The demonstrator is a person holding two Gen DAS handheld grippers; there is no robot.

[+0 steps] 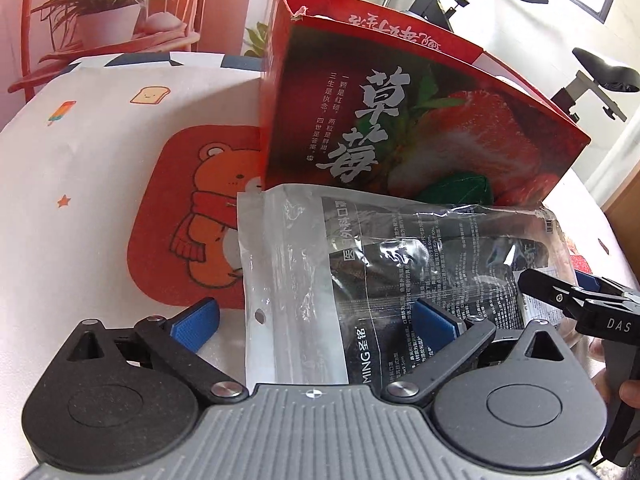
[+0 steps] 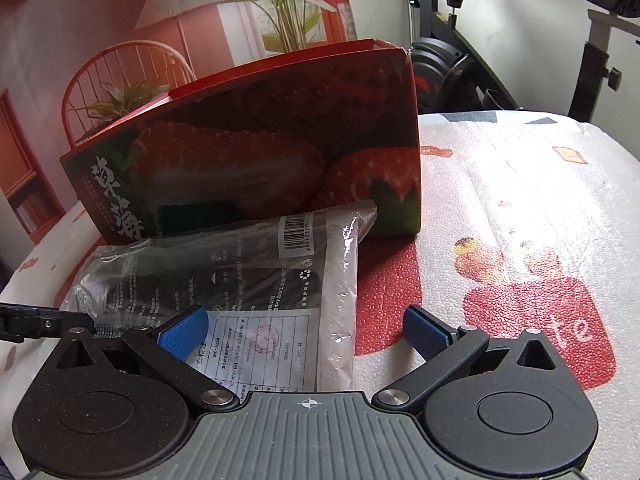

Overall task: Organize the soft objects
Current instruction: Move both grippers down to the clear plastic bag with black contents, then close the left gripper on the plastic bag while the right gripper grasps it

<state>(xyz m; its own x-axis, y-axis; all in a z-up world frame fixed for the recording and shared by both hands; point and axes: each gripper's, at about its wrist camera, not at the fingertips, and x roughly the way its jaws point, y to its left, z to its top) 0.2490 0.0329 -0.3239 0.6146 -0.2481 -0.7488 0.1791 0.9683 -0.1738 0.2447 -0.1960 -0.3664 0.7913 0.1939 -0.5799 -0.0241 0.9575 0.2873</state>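
Note:
A clear plastic bag of black face masks (image 1: pixel 400 264) lies flat on the patterned tablecloth (image 1: pixel 80 208), in front of an upright red strawberry box (image 1: pixel 400 120). My left gripper (image 1: pixel 316 320) is open wide and straddles the bag's left end, one blue pad off its edge and the other over the bag. My right gripper (image 2: pixel 306 330) is also open wide, over the bag (image 2: pixel 240 280) at its right end; it also shows in the left wrist view as the right gripper (image 1: pixel 556 292). A dark green item (image 1: pixel 460 190) peeks out between bag and box.
The strawberry box (image 2: pixel 260 152) stands right behind the bag. A red bear print (image 1: pixel 192 220) marks the cloth to the left. An exercise bike (image 2: pixel 460 68) stands beyond the table's far edge. A hand (image 1: pixel 628 392) holds the right gripper at the frame's right edge.

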